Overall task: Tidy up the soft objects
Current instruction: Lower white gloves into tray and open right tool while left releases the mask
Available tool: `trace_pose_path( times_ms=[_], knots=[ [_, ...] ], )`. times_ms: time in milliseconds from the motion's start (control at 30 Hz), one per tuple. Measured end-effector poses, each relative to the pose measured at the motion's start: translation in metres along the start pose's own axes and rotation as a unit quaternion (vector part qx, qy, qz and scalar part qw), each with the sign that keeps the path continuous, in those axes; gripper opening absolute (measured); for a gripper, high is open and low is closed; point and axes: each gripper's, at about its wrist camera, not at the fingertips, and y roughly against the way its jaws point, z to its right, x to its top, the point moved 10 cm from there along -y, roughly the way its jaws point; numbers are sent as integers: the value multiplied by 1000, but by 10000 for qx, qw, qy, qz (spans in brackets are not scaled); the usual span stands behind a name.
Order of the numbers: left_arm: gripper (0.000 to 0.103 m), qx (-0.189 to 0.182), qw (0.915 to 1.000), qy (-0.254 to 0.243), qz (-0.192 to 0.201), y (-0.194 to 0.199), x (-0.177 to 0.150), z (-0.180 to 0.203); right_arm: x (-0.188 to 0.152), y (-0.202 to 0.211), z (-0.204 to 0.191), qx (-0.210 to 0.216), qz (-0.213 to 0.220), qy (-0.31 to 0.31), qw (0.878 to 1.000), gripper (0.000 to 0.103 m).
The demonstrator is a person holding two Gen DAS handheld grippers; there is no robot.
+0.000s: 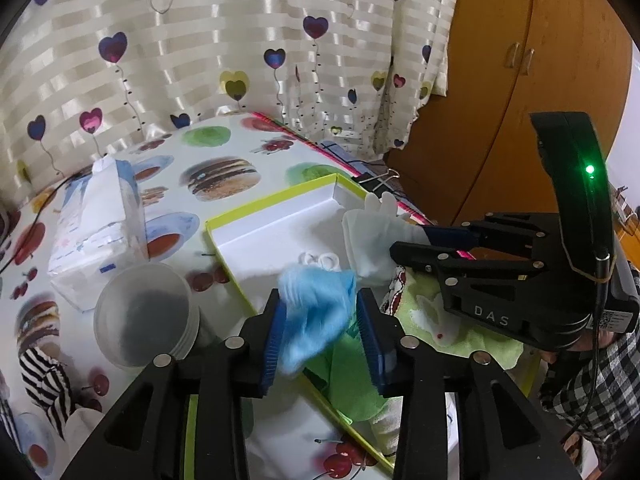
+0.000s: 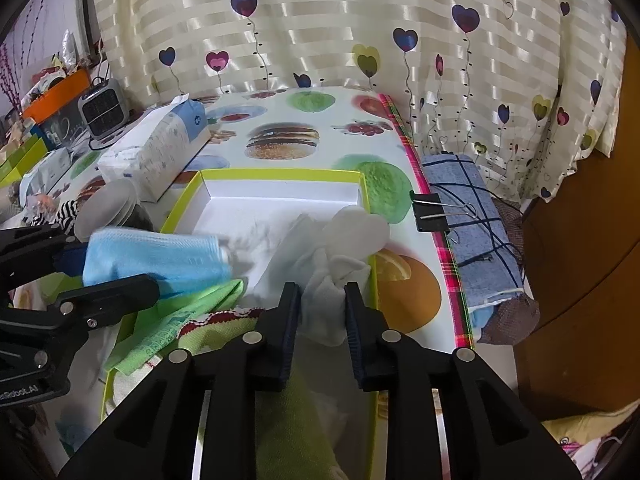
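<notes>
Cloths: 1 blue cloth (image 1: 316,316) between left gripper (image 1: 320,340) pads; 1 white glove (image 2: 332,280) between right gripper (image 2: 322,320) pads.

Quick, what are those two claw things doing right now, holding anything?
Left gripper: jaws around the blue cloth; whether they still pinch it cannot be told.
Right gripper: jaws around the white cloth; grip likewise unclear.

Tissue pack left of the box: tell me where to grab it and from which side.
Grip the tissue pack across its narrow width, near the middle of its long body, coming down from above. It lies flat on the table with its long sides free; the stacked cups crowd its near end, so an end-on grab looks harder.
</notes>
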Motion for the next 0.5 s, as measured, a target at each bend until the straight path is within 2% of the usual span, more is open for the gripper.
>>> trace_pose_path(
  times_ms=[133, 500],
  knots=[
    [45, 47, 10000, 22, 20, 5, -1, -2, 3, 7, 0, -43, 123, -62, 9999, 35],
    [47, 123, 9997, 21, 205, 37, -6, -3, 2, 28, -8, -150, 304, -111, 9994, 36]
  ],
)
